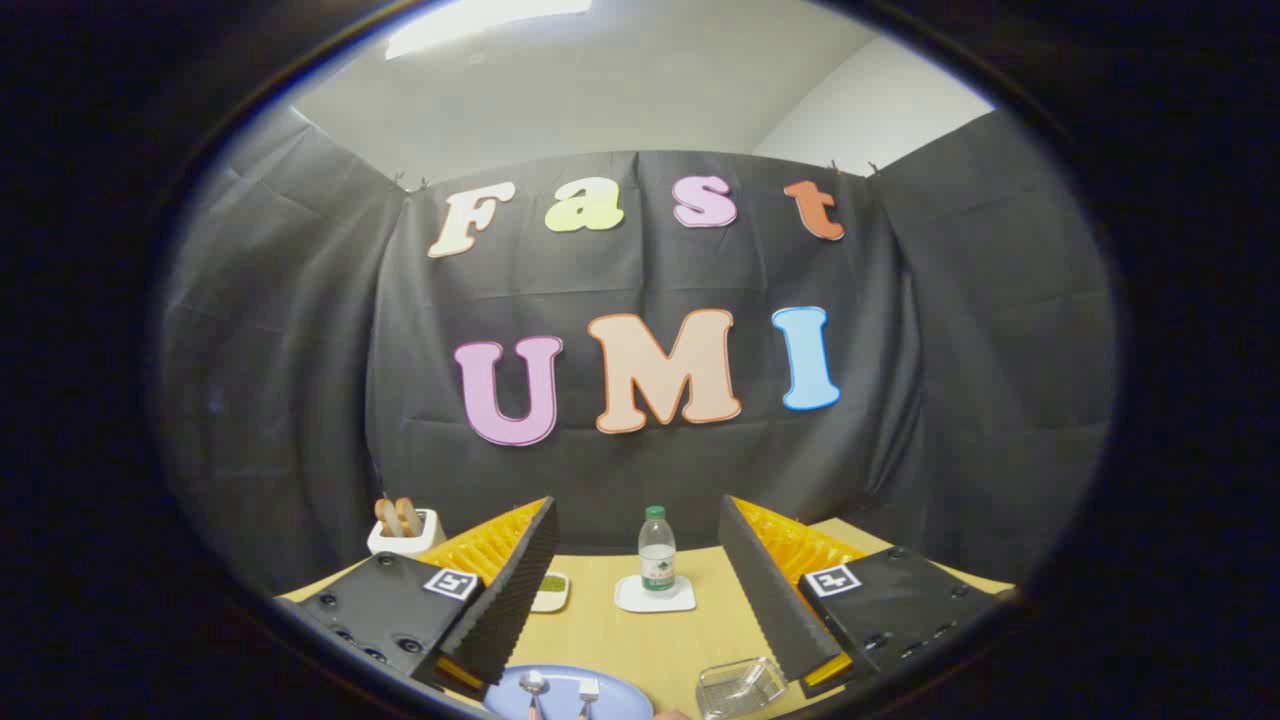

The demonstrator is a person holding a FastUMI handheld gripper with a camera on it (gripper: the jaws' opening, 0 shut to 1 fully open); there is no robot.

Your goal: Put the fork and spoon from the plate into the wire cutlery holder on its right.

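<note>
Claw (640, 600) open, nothing gripped. Just below the fingertips: plate (610, 700) w/ spoon (533, 684) & fork (587, 690) on it; wire cutlery holder (740, 688) beside, apparently empty. Beyond: water bottle (657, 550) on tabletop (620, 630). Judged: nothing transferred yet, both picks pending.

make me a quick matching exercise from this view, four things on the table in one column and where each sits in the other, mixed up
Things:
1. spoon
2. water bottle
3. wire cutlery holder
4. toaster

Places:
A. far back, beyond the tool's left finger
B. on the blue plate, beside the fork
C. upright on a white coaster, mid-table
D. right of the plate, by the right finger

Pairs: 1-B, 2-C, 3-D, 4-A

The tool is open, holding nothing.
</note>
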